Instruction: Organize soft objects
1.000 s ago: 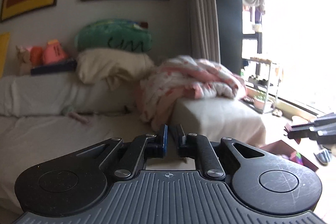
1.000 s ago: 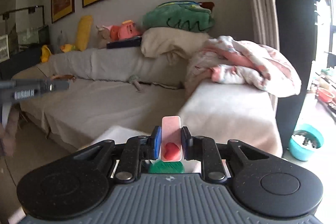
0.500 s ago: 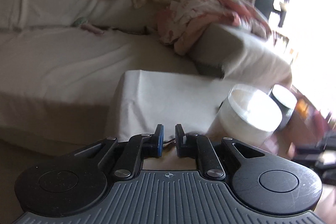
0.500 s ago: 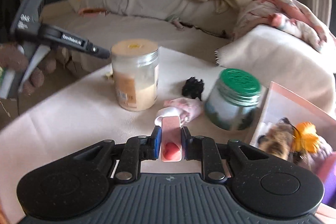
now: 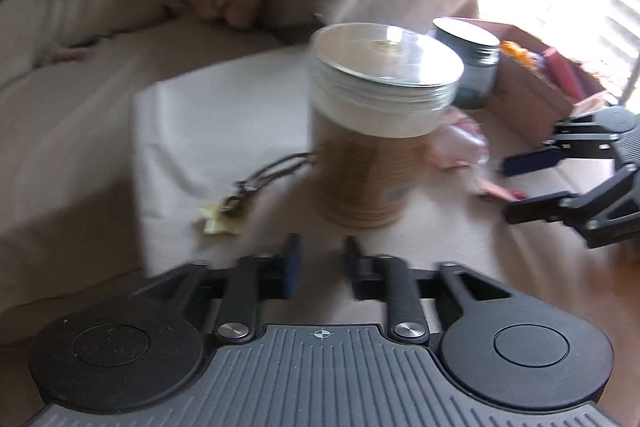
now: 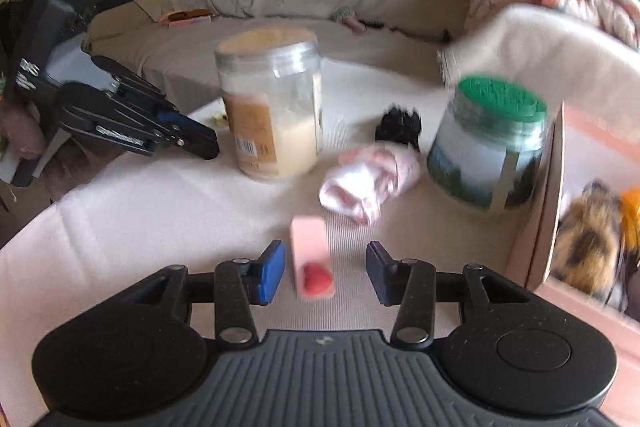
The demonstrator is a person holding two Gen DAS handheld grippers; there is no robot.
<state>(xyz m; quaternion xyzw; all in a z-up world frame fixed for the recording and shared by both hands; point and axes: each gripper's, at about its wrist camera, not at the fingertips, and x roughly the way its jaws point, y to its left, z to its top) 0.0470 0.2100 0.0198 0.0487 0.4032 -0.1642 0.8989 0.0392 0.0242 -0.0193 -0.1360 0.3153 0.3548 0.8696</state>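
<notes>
The little pink block (image 6: 311, 259) with the red heart lies on the cloth-covered table (image 6: 160, 211), right between the fingers of my right gripper (image 6: 326, 275). Its long side runs near to far, the same way the fingers point. It sits closer to the left blue pad (image 6: 271, 277) than to the right one. The jaws are opening, and neither pad presses on the block, so I think it is let go.

A bit farther off and to the right lies the rolled pink-and-white sock (image 6: 370, 183), soft too. The open box (image 6: 548, 211) with fluffy things is on the right side.

My left gripper (image 5: 320, 259) is opening as well, with nothing between its fingers. It faces the tall jar (image 5: 372, 131). So my right hand is much nearer to the block.
</notes>
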